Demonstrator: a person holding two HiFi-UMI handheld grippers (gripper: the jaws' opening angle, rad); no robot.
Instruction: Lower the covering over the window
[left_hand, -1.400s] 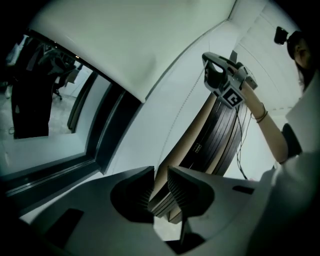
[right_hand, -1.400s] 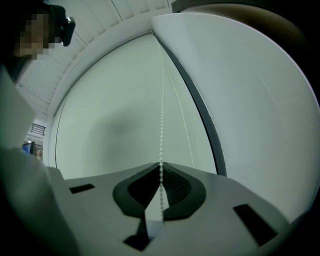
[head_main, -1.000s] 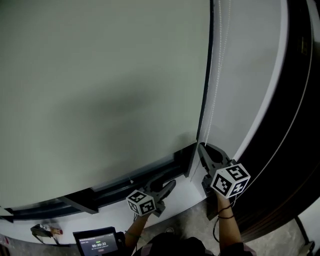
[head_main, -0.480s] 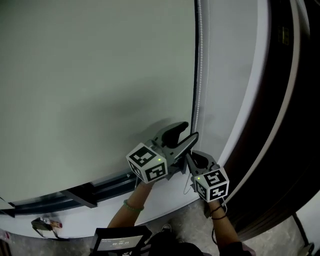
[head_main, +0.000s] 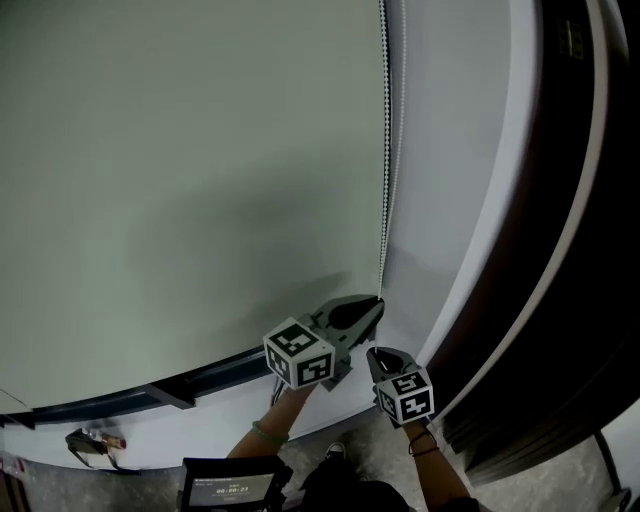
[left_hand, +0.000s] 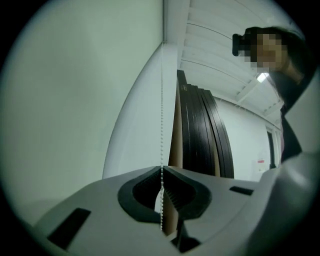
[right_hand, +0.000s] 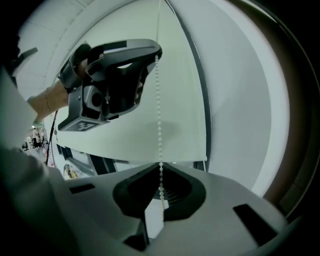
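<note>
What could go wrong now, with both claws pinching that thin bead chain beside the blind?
The left gripper has just closed on the bead chain, close above the right gripper, which is clamped on it too. If both tug at once, the thin chain might snap or slip through. The blind hangs low already, so a hard pull could overrun and strain it.

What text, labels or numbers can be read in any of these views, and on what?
Nothing reads cleanly.
Small screen, bottom edge of the head view: a row of timer-like digits, too small to read.
Wall sign, far background of the left gripper view: red and white, too blurred to read.
Marker cubes: only black-and-white square patterns, no words or numbers.
</note>
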